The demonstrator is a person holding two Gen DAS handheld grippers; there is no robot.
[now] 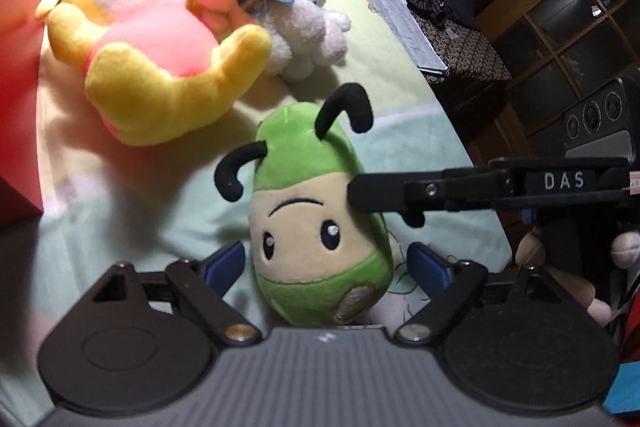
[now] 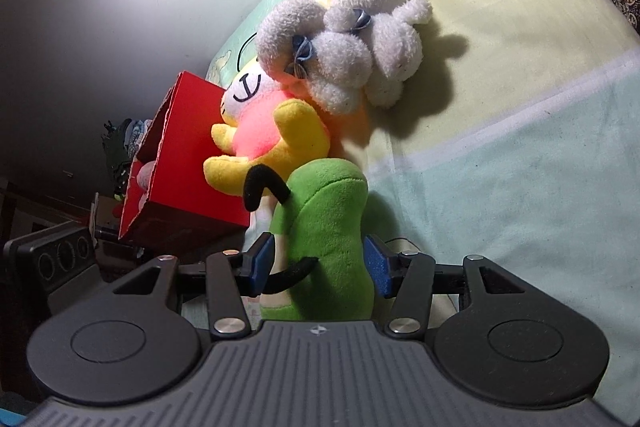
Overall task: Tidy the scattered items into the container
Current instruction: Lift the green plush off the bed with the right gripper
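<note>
A green plush toy with black antennae (image 2: 324, 227) stands on the pale green bedsheet (image 2: 520, 207), clamped between the blue pads of the right gripper (image 2: 320, 267). The left gripper (image 1: 324, 263) straddles it with jaws apart, pads clear of its sides; this view alone shows the toy's cream face. Only the right wrist view looks into the open red cardboard box (image 2: 184, 163) beside a yellow-and-pink plush (image 2: 272, 143) and a white fluffy plush (image 2: 360, 55).

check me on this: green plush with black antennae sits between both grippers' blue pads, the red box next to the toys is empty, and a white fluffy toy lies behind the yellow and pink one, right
Not quite: the red box is not empty. The right wrist view looks into its open top and shows something pale and pinkish inside. The rest holds: the green plush sits between both grippers' blue pads, and the white fluffy toy lies behind the yellow and pink one.
</note>
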